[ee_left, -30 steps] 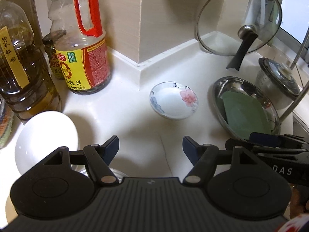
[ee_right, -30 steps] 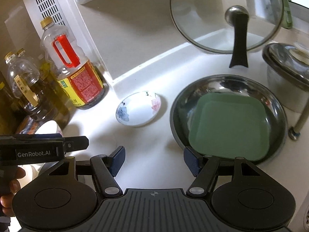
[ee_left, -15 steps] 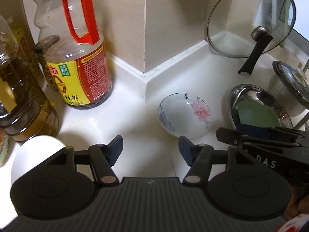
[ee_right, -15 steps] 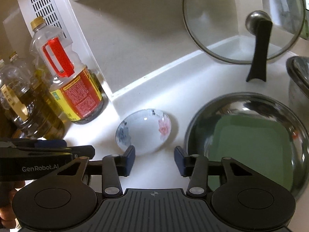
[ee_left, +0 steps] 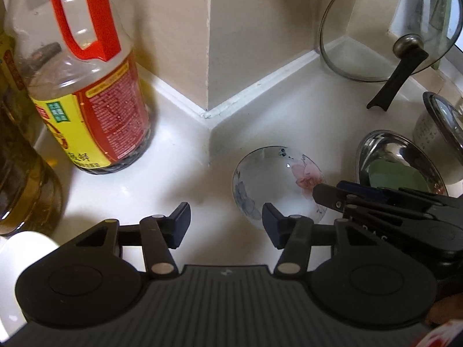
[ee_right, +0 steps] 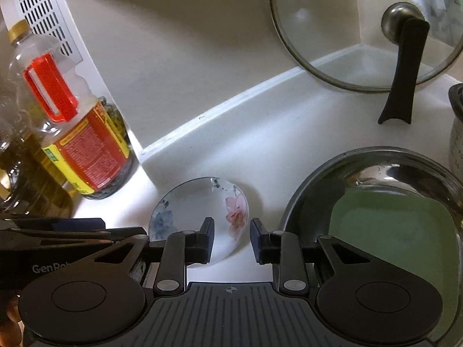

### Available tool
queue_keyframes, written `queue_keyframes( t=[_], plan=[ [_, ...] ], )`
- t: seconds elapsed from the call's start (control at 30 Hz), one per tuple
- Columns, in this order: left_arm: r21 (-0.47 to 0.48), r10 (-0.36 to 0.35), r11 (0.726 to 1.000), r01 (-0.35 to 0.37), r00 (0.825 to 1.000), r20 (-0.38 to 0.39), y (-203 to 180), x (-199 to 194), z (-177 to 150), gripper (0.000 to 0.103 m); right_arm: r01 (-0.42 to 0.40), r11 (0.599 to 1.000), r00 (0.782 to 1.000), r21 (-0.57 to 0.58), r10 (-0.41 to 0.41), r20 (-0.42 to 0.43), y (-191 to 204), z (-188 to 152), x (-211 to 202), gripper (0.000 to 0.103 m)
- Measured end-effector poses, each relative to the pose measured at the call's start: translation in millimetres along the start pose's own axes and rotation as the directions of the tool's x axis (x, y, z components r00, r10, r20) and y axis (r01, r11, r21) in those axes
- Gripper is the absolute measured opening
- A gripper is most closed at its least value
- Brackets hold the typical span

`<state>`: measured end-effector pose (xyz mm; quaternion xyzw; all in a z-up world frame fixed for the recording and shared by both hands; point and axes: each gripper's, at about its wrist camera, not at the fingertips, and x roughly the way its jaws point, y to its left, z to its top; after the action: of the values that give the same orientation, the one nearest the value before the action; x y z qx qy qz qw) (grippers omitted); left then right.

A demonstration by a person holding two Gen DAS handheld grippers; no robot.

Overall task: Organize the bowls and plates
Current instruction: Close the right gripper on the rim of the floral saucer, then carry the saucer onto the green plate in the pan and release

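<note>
Small white dish (ee_right: 199,211) with pink and blue flowers sits on the bench (ee_right: 260,144); right tool (ee_right: 231,241) straddles its rim, fingers apart; left tool (ee_left: 225,225) apart.

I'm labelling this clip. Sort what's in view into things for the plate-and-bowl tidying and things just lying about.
For the job: floral dish, steel bowl holding a green square plate, white bowl, right gripper.

Lying about: glass pot lid, red-handled sauce bottle, oil bottle, lidded pot.
</note>
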<state>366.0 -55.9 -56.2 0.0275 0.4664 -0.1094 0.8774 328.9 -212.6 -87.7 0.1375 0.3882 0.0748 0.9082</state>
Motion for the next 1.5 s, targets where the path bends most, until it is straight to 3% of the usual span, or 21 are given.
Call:
queue_keyframes(
  t=[0.53,0.67,0.83,1.5],
  plan=[
    [0.001,-0.005,1.000,0.005,0.998,-0.058,-1.5,37.0,8.7,0.030,0.037,0.997,0.999,-0.073,-0.040,-0.036,1.2,7.5,29.1,0.017],
    [-0.010,-0.034,0.999,0.034,0.997,-0.065,-1.4,40.8,8.5,0.020,0.048,0.994,0.998,-0.096,-0.052,-0.036,3.0,7.9,31.6,0.010],
    [-0.006,-0.041,0.999,0.041,0.997,-0.063,-3.0,42.8,8.0,0.015,0.048,0.993,0.998,-0.110,-0.052,-0.034,3.0,8.5,31.1,0.010],
    [-0.038,-0.029,0.999,0.027,0.998,-0.063,1.9,33.8,3.7,0.014,0.006,0.995,0.999,-0.099,-0.011,-0.040,4.6,5.8,26.4,0.009]
  ],
)
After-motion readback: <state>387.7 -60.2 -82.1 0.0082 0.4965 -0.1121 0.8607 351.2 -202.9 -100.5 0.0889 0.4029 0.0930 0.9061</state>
